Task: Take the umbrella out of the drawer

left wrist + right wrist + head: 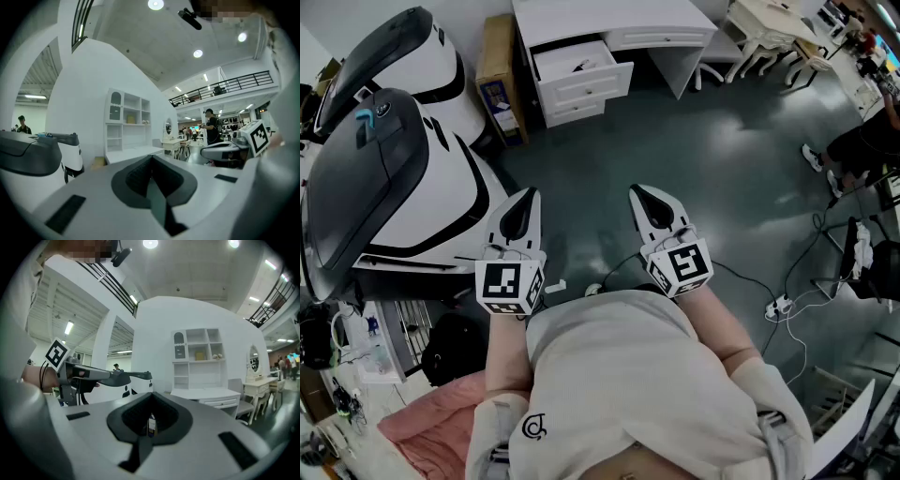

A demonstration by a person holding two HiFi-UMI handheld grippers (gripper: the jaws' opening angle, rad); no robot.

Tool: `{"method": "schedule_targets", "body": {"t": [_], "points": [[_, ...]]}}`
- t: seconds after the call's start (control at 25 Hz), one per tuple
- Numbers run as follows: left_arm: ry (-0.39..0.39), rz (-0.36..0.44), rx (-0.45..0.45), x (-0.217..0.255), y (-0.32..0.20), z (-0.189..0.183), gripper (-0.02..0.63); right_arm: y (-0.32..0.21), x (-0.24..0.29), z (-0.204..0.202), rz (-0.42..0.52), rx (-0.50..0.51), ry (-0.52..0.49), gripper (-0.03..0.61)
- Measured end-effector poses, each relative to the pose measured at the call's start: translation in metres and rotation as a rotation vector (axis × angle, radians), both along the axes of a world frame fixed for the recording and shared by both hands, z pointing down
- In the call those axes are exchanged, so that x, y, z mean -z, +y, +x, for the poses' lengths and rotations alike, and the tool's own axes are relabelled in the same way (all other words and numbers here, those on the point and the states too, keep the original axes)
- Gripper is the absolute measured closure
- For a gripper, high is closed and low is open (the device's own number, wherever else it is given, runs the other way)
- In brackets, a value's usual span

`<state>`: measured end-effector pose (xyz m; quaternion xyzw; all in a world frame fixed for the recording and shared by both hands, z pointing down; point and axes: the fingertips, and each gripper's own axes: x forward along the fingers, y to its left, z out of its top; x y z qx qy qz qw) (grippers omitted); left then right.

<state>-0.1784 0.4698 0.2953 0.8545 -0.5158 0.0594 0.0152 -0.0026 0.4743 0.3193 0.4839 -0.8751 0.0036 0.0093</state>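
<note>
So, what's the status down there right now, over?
Left tool and right tool shut, empty. Drawer open, far across the floor; umbrella not made out. Only bare floor between.

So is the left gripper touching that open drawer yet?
Apart. The head view shows the left gripper held close to the person's body, with a wide stretch of floor between it and the open drawer.

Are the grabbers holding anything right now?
Nothing. The left hand-held gripper and right hand-held gripper both have jaws shut and empty, away from the open drawer.
</note>
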Motion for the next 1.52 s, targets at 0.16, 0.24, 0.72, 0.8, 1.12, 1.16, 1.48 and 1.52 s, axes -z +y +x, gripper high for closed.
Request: {"method": "schedule_targets", "body": {"t": [0.16, 0.24, 0.72, 0.8, 1.12, 1.16, 1.48, 1.52], "points": [[0.007, -0.002, -0.003, 0.003, -0.001, -0.001, 0.601, 0.000, 0.002, -0.002, -0.006, 0.000, 0.005, 0.574], [0.001, 0.006, -0.007, 0.006, -0.001, 0.000, 0.601, 0.000, 0.003, -0.002, -0.006, 0.000, 0.001, 0.574], [0.016, -0.005, -0.031, 0.002, -0.008, -0.015, 0.601, -0.006, 0.009, -0.016, 0.005, -0.034, -0.041, 0.572], [0.019, -0.020, -0.032, -0.003, -0.012, -0.016, 0.601, -0.008, 0.004, -0.019, -0.004, -0.031, -0.031, 0.572], [0.019, -0.046, 0.008, -0.017, -0.048, -0.011, 0.601, -0.048, -0.015, -0.013, -0.053, 0.009, -0.031, 0.572], [0.019, -0.048, 0.018, -0.018, -0.055, -0.009, 0.601, -0.056, -0.016, -0.012, -0.049, 0.021, -0.024, 0.572], [-0.010, -0.044, 0.081, -0.017, -0.149, 0.026, 0.601, -0.161, -0.021, 0.023, -0.050, 0.086, -0.040, 0.572], [-0.009, -0.047, 0.087, -0.018, -0.164, 0.034, 0.600, -0.176, -0.020, 0.030, -0.049, 0.097, -0.037, 0.572]]}}
